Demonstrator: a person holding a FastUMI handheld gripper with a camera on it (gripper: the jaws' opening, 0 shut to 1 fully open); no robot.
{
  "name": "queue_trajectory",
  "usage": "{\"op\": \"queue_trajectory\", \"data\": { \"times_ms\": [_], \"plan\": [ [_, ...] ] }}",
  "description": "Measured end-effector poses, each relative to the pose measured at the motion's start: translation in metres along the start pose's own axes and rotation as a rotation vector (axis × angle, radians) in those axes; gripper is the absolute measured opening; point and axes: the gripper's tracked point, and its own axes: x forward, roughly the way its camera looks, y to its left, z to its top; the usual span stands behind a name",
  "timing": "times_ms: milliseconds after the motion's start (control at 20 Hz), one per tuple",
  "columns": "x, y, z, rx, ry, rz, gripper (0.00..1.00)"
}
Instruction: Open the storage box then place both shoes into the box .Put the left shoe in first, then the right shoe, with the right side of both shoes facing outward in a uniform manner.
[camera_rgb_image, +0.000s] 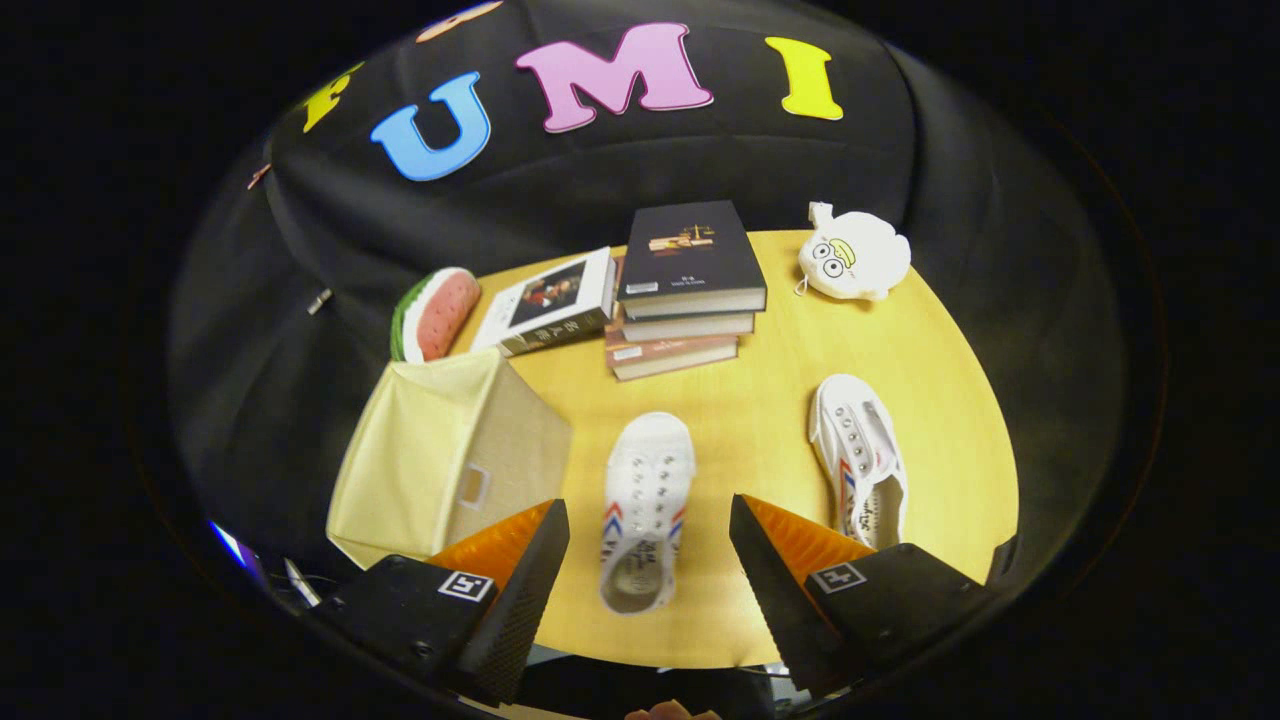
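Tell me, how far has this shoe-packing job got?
Barely begun. Done: nothing that shows; whether the cream storage box is open I cannot tell. In hand: the gripper is open, with one white shoe on the table between its fingers, ungrasped. Left: both shoes must go in; the other shoe lies beyond the right finger.

1. Place: staged recording booth, not a lived-in room.
2. Evidence: black cloth wall (640, 190) closes round a small wooden surface (770, 400).
3. Household props laid out: stacked books (680, 300), plush toy (853, 255), watermelon cushion (435, 312).
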Motion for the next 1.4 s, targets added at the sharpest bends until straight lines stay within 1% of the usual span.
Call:
{"op": "queue_trajectory", "data": {
  "times_ms": [250,400,500,550,700,800,900,950,1000,1100,1150,1200,1300,1350,1400],
  "plan": [
    [0.043,-0.019,-0.045,-0.124,0.113,-0.023,0.99],
    [0.066,-0.023,-0.059,-0.226,0.14,-0.024,0.99],
    [0.08,-0.022,-0.065,-0.268,0.15,-0.02,0.99],
    [0.086,-0.022,-0.066,-0.271,0.156,-0.017,1.0],
    [0.103,-0.014,-0.065,-0.224,0.168,0.012,1.0],
    [0.112,-0.017,-0.07,-0.226,0.198,0.014,1.0],
    [0.117,-0.008,-0.073,-0.167,0.227,0.054,1.0],
    [0.119,-0.007,-0.074,-0.126,0.241,0.075,0.95],
    [0.119,-0.006,-0.076,-0.083,0.258,0.096,0.93],
    [0.121,0.004,-0.08,0.049,0.289,0.166,0.81],
    [0.121,0.01,-0.08,0.117,0.302,0.191,0.68],
    [0.12,0.015,-0.08,0.175,0.311,0.212,0.58],
    [0.122,0.015,-0.08,0.231,0.315,0.211,0.3],
    [0.121,0.013,-0.082,0.251,0.322,0.212,0.25],
    [0.12,0.012,-0.079,0.286,0.327,0.212,0.23]
  ]
}}
